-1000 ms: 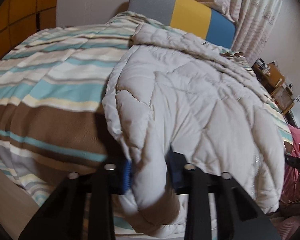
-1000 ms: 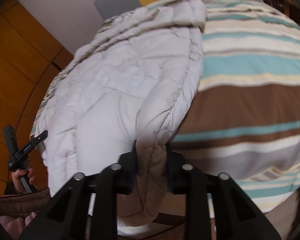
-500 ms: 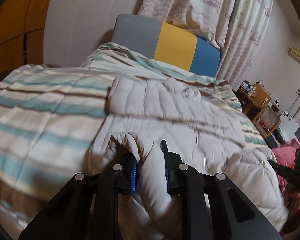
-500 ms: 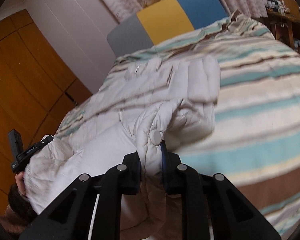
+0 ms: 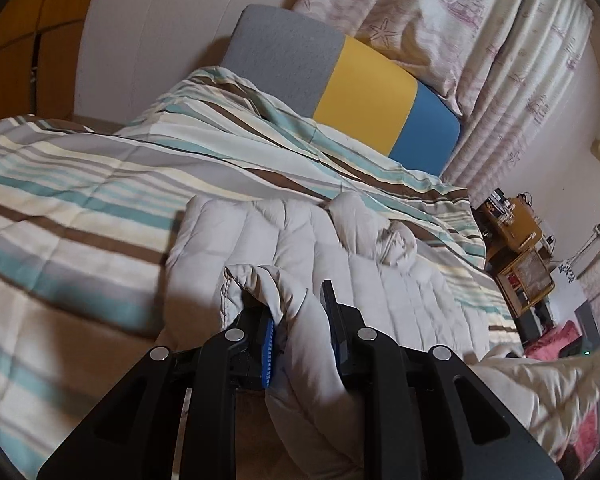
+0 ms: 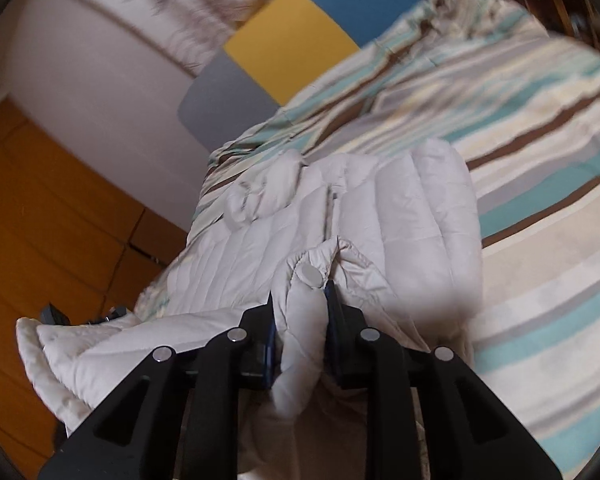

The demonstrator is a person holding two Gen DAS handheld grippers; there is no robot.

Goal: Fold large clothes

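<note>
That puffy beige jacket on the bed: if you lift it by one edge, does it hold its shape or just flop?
Probably flops: the quilted jacket bunches and drapes where the left hand-held gripper pinches it. Likely light for its bulk, judging by the puffy panels. Its smooth shell may slip; the right hand-held gripper, jaws opening, has a thick fold between them.

Bed: a striped quilt [image 5: 100,184] is covering the bed I'm facing.
Headboard: a grey, yellow and blue panel [image 5: 340,92] is standing against the white wall [image 5: 152,40].
Window: patterned curtains [image 5: 480,40] are hanging closed.
Side: orange wooden panelling [image 6: 40,208] is lining my left.
</note>
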